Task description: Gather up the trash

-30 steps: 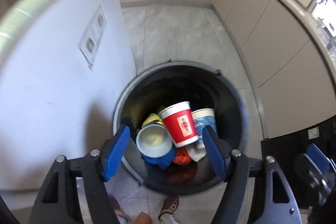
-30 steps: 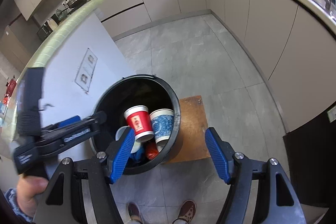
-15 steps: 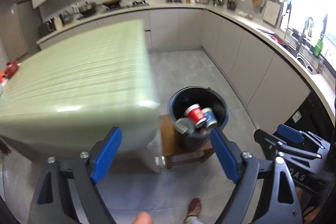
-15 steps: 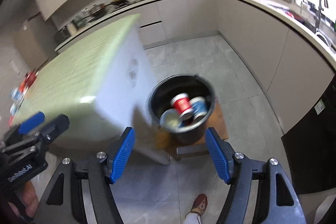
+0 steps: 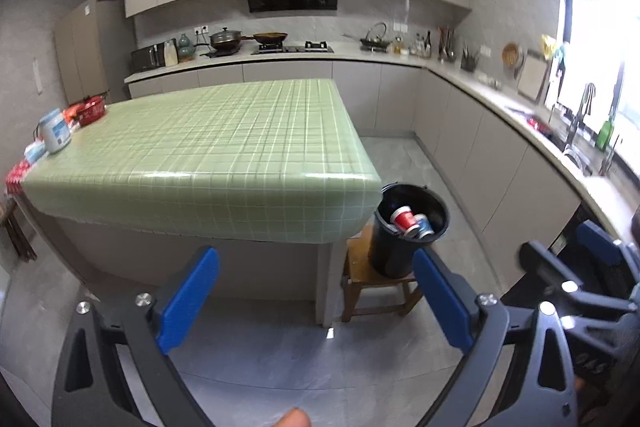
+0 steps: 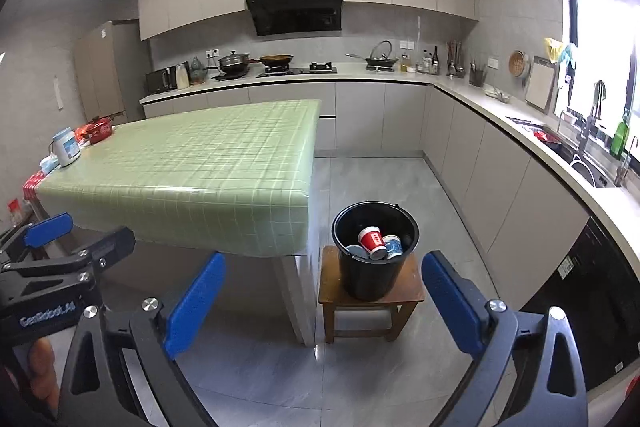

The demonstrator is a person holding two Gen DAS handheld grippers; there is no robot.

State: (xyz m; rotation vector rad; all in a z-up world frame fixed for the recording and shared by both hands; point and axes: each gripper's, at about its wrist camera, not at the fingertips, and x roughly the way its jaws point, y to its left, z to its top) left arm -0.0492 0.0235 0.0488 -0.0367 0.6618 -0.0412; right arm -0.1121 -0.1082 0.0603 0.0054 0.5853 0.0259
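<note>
The trash sits in the black bucket [image 6: 375, 251], which stands on a small wooden stool [image 6: 370, 301] on the floor just beside the near corner of the desk [image 6: 200, 163]. Inside the bucket a red paper cup [image 6: 371, 238] leans against a blue-patterned cup [image 6: 393, 246], with a pale cup [image 6: 354, 250] at their left; whatever lies beneath them is too small to make out. The left wrist view shows the same bucket [image 5: 410, 227] partly tucked behind the desk corner, with the red cup [image 5: 402, 218] visible near its rim. The desk, covered in a green checked cloth, looks bare across most of its top; only at its far left end stand a white container [image 6: 67, 147], a red pot [image 6: 97, 130] and some small packets, and whether any of those count as trash cannot be told. Both sets of tongs are released and carry nothing: the left tongs [image 5: 316, 301] and the right tongs [image 6: 322, 305] each hold their blue pads wide apart, well back from the bucket. Judging by the cups in the bucket and the mostly bare desk, the collecting appears finished or nearly so; what may remain is a check of the clutter at the desk's far end.
</note>
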